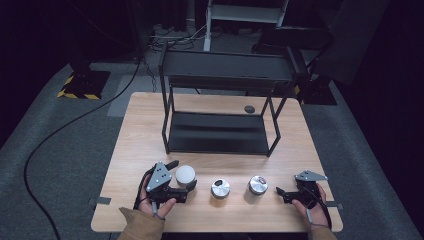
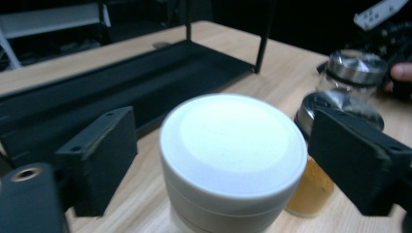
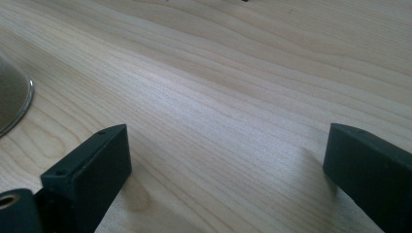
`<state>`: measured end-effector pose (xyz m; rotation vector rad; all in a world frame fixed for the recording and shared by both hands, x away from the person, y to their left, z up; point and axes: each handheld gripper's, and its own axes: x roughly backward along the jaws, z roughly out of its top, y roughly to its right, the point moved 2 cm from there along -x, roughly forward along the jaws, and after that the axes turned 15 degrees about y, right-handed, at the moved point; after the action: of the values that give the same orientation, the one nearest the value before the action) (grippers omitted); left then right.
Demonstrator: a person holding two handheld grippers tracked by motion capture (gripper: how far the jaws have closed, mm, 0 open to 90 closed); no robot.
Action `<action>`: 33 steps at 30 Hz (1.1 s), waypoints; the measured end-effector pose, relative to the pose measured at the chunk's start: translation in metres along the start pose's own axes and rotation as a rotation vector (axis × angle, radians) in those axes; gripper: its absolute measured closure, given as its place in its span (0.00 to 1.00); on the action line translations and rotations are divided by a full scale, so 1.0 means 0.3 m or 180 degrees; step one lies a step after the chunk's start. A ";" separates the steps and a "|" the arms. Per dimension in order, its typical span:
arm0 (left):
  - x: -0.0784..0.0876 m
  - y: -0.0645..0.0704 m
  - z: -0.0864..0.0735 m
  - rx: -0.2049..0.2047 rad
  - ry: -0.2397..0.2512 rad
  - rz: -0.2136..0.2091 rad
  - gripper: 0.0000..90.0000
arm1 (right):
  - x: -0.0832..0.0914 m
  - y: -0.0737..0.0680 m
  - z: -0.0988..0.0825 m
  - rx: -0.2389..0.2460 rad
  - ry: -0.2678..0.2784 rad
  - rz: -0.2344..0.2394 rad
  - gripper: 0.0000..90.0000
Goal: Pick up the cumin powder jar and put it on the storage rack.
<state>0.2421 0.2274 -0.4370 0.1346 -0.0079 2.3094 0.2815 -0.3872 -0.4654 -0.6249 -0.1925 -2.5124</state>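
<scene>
A jar with a white lid (image 1: 185, 173) (image 2: 233, 141) stands upright at the front left of the wooden table (image 1: 150, 125). My left gripper (image 1: 183, 175) (image 2: 221, 160) has its two jaws on either side of the jar, and a narrow gap shows beside the left pad (image 2: 104, 155). My right gripper (image 1: 281, 194) (image 3: 226, 165) is open at the front right, low over bare wood with nothing between its jaws. A jar's rounded base (image 3: 12, 97) shows at the left edge of the right gripper view.
Two jars with metal lids (image 1: 220, 188) (image 1: 258, 184) stand in a row between the grippers; the nearer one (image 2: 311, 189) holds yellow powder. A black two-tier rack (image 1: 220, 132) occupies the table's middle and back. A small dark disc (image 1: 249, 109) lies behind it.
</scene>
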 end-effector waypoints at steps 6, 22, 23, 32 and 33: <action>-0.017 0.006 0.002 -0.0044 -0.0137 0.0029 0.31 | 0.000 0.000 0.000 0.0000 0.0000 -0.0002 0.04; -0.039 0.013 0.048 -0.0065 -0.0269 0.0054 0.37 | 0.001 -0.001 0.000 -0.0001 0.0002 -0.0005 0.04; -0.040 0.013 0.053 -0.0066 -0.0263 0.0054 0.37 | 0.001 -0.001 0.000 -0.0001 0.0002 -0.0005 0.04; -0.042 0.004 0.100 -0.0057 -0.0244 0.0062 0.37 | 0.001 -0.001 0.000 -0.0001 0.0002 -0.0006 0.04; -0.043 0.002 0.106 -0.0063 -0.0244 0.0065 0.37 | 0.001 -0.001 0.000 -0.0002 0.0003 -0.0006 0.04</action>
<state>0.2534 0.2158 -0.4066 0.2138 -0.0716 2.3227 0.2811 -0.3870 -0.4654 -0.6242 -0.1922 -2.5144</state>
